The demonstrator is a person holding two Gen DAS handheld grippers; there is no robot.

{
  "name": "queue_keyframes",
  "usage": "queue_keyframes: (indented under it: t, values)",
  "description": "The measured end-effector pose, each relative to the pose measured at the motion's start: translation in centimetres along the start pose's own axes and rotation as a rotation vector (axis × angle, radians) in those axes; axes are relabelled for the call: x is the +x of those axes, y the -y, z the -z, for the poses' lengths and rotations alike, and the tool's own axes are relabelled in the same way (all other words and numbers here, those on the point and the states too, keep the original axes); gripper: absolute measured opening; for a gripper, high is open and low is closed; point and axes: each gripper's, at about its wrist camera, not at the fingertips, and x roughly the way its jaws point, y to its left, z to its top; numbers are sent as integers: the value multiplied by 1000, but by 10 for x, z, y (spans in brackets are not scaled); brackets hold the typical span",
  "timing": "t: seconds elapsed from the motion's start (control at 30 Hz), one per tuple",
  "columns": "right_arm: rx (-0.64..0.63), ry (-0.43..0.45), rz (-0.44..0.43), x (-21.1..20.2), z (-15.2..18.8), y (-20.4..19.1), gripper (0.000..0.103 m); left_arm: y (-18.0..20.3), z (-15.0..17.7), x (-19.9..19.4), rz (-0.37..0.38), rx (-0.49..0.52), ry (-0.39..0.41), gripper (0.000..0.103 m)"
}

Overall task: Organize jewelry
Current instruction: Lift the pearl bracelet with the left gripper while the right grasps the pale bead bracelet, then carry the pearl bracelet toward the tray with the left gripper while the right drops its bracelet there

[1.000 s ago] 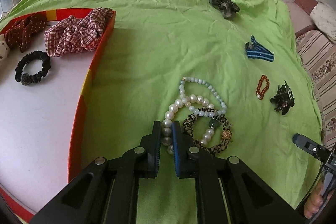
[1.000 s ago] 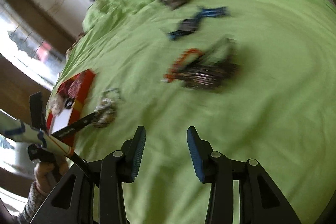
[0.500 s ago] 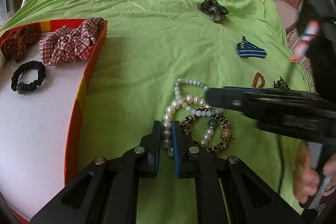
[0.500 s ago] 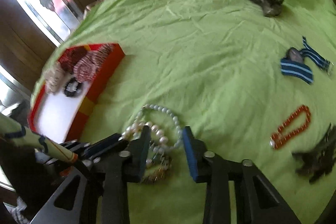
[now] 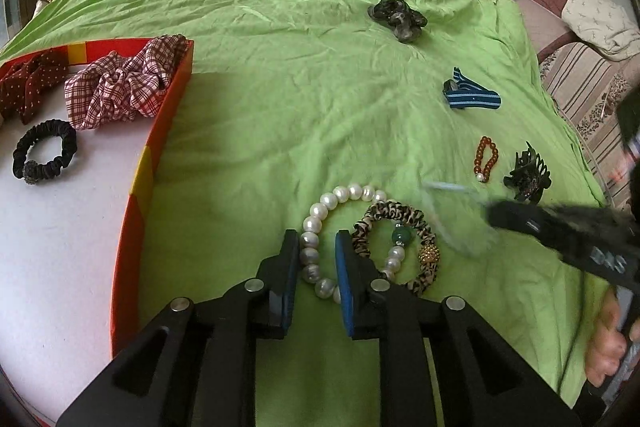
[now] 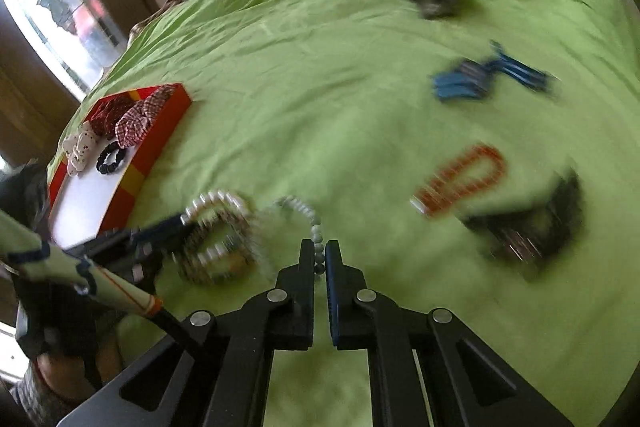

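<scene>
My left gripper [image 5: 316, 247] straddles the white pearl bracelet [image 5: 320, 211] on the green sheet. Its jaws are opening, and a gap shows on both sides of the pearls. Right beside it lies a leopard-print scrunchie [image 5: 400, 215] ringing a pearl and green-bead bracelet [image 5: 400, 239]. My right gripper [image 6: 320, 253] is shut on a pale small-bead bracelet [image 6: 302, 207]. That bracelet shows as a blur [image 5: 448, 187] off the right gripper's tip [image 5: 494, 215] in the left wrist view.
A red-walled tray [image 5: 156, 147] at the left holds a plaid scrunchie [image 5: 120, 87], a dotted one and a black hair tie [image 5: 44, 151]. An amber bead bracelet [image 5: 486, 159], black claw clip [image 5: 528, 175], blue striped tie [image 5: 472, 97] and dark scrunchie [image 5: 398, 17] lie farther out. A sofa borders the right.
The right gripper swung in over the pile, closed on the pale bead bracelet and drew it off to the right. The left jaws parted from their grip on the pearls.
</scene>
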Motion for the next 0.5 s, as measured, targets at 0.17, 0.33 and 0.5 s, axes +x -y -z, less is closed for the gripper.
queue_keyframes:
  t: [0.17, 0.33, 0.5]
  values:
    - [91, -11, 9, -26, 40, 32, 6, 1, 1, -1, 1, 8, -15, 9]
    - [137, 6, 13, -43, 66, 45, 6, 3, 1, -22, 24, -26, -14, 9]
    - [148, 54, -10, -60, 73, 45, 6, 13, 1, -69, 42, -24, 46, 9]
